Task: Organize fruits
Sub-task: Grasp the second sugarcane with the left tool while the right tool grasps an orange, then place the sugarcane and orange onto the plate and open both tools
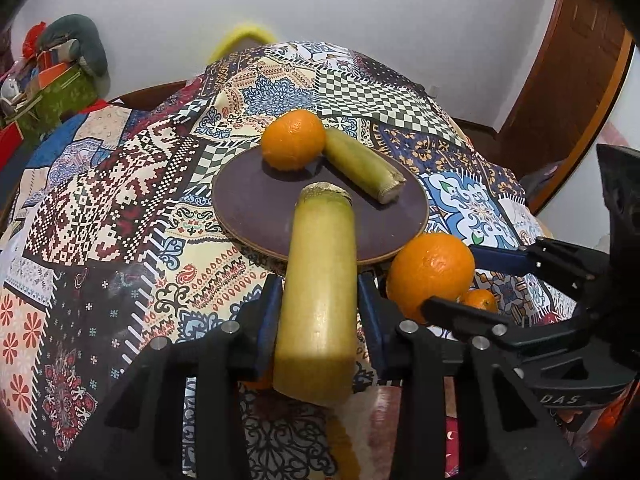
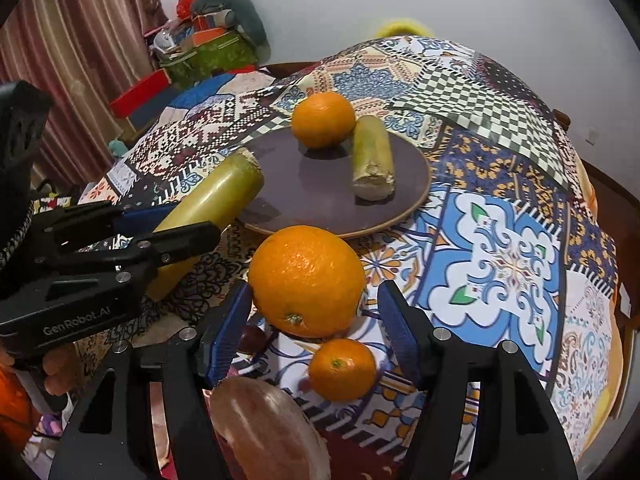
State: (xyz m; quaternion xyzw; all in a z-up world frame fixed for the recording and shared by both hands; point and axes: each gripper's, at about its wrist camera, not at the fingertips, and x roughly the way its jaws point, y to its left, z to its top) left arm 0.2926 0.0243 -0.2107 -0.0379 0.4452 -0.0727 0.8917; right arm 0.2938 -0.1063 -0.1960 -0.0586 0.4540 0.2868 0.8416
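Note:
My left gripper (image 1: 318,312) is shut on a yellow-green sugarcane piece (image 1: 320,280), its far end over the near rim of the dark round plate (image 1: 256,204). The plate holds an orange (image 1: 293,139) and a second cane piece (image 1: 362,164). My right gripper (image 2: 312,320) is open around a large orange (image 2: 307,280) on the tablecloth, pads apart from it. A small orange (image 2: 342,369) lies just nearer. In the right wrist view the left gripper (image 2: 168,232) holds the cane (image 2: 208,200) beside the plate (image 2: 320,200).
A patterned tablecloth (image 1: 120,200) covers the round table. A pinkish rounded object (image 2: 268,428) lies near my right gripper's base. Boxes and clutter (image 2: 200,48) stand at the back left; a wooden door (image 1: 580,80) is at right.

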